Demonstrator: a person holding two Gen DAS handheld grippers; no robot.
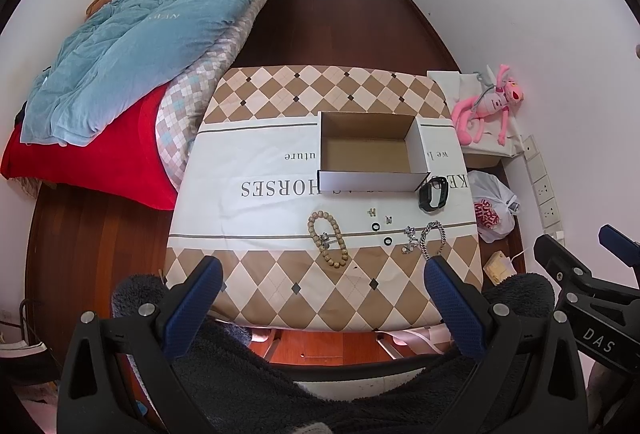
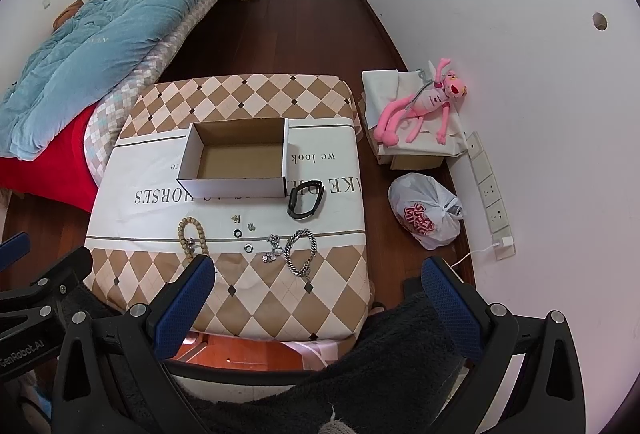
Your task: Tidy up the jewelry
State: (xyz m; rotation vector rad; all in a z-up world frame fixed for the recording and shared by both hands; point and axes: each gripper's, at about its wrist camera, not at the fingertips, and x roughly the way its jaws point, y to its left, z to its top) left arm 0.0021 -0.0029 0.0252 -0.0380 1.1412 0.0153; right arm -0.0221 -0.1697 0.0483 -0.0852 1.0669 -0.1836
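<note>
An open empty cardboard box (image 1: 370, 154) (image 2: 236, 158) stands mid-table. In front of it lie a black wristband (image 1: 433, 194) (image 2: 306, 200), a wooden bead bracelet (image 1: 329, 239) (image 2: 193, 236), a silver chain bracelet (image 1: 432, 239) (image 2: 301, 252), a small silver charm piece (image 1: 409, 240) (image 2: 272, 248), two black rings (image 1: 376, 226) (image 2: 237, 233) and small earrings (image 1: 371, 212) (image 2: 237, 219). My left gripper (image 1: 322, 278) is open and empty above the table's near edge. My right gripper (image 2: 318, 276) is open and empty, near the front right corner.
The table carries a diamond-patterned cloth (image 1: 280, 286) (image 2: 256, 298). A bed with a blue quilt (image 1: 152, 30) and a red blanket (image 1: 100, 162) is on the left. A pink plush toy (image 2: 420, 102), a white plastic bag (image 2: 424, 214) and a power strip (image 2: 494, 194) lie right, by the wall.
</note>
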